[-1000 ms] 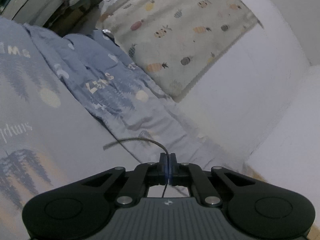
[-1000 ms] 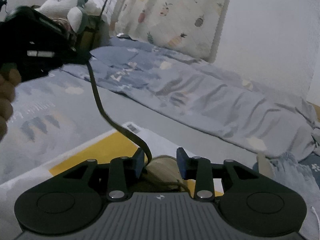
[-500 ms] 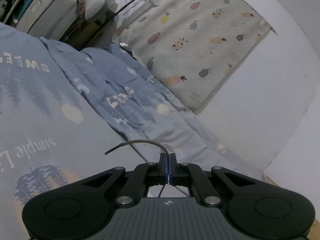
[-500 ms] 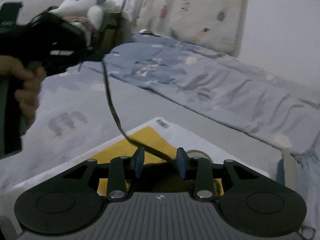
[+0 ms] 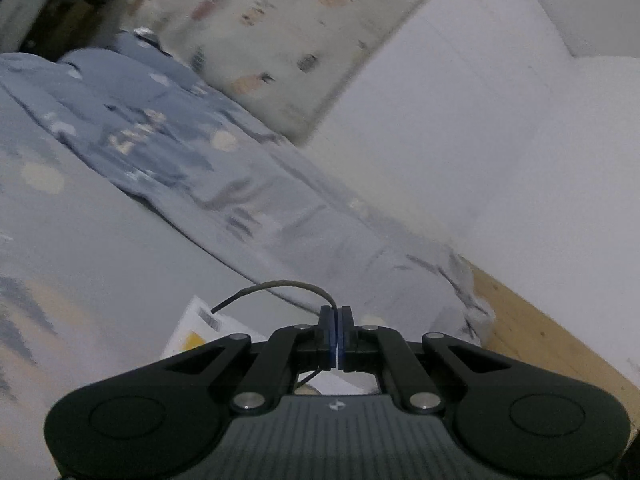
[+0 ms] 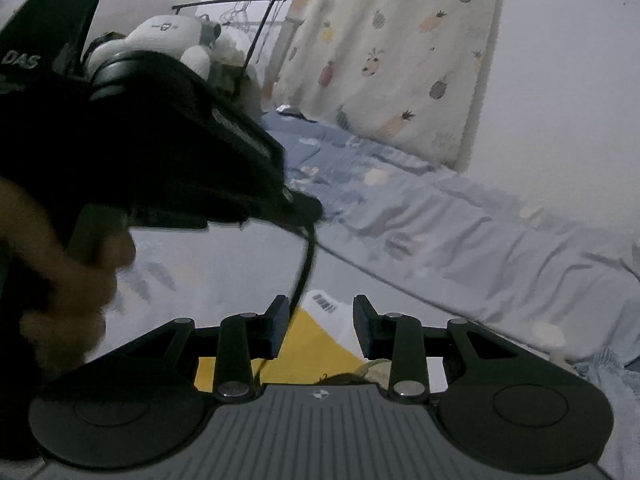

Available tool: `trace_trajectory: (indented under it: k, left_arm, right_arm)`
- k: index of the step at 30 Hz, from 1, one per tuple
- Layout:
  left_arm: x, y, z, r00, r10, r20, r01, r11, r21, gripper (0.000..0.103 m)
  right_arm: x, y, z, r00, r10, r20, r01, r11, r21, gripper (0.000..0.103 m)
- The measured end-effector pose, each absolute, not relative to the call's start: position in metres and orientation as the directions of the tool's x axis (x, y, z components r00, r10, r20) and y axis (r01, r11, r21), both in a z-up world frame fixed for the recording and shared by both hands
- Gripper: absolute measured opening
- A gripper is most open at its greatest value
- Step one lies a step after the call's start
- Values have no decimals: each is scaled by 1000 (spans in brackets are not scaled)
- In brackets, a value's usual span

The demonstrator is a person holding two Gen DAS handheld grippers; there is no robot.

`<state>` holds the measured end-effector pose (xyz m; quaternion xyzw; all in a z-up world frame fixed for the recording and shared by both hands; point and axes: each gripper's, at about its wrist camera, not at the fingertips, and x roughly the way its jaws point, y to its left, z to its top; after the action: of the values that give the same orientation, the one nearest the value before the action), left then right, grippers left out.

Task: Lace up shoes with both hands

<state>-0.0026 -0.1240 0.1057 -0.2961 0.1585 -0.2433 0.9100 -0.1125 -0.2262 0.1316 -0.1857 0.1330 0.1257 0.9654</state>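
My left gripper (image 5: 337,314) is shut on a dark shoelace (image 5: 276,286), whose free end arcs up and to the left of the tips. In the right wrist view the left gripper (image 6: 310,210) hangs close at the upper left, held by a hand (image 6: 68,280). From it the shoelace (image 6: 302,270) drops straight down beside my right gripper's left finger. My right gripper (image 6: 322,322) stands open with nothing between its pads. A sliver of the tan shoe (image 6: 360,374) shows just behind the right gripper's body, mostly hidden.
A yellow and white package (image 6: 316,344) lies on the bed under the grippers, also seen as the package (image 5: 200,326) in the left view. A rumpled blue duvet (image 6: 440,224) runs along the wall. A pineapple-print curtain (image 6: 400,52) hangs behind, and a wooden bed edge (image 5: 552,344) sits right.
The left gripper has swung down and toward the right gripper with the lace, now hanging almost straight. The right gripper stayed open.
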Motion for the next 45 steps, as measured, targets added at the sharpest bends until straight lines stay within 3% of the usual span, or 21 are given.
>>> trace_trajectory:
  k: [9,13,19,45]
  left_arm:
    - [-10,-141,99,790,-587,-177,390,704,-593,0]
    - [-11,-142,98,782,-595,-184,393,701,-596,0]
    - [-10,-141,99,777,-603,-179,395,689,-607,0]
    - [2,-107,106,840,-530,-115,343,684,-644,0]
  right_arm:
    - [-114,-222,136,961,128,-246,-215,903,-372,34]
    - [-113,-218,134,964,96,-248,-194,893,-406,12]
    - [-111,-220,136,963,74,-258,-177,898,-403,2]
    - [-127,-240,146,953,77,-292,-192,902,-387,1]
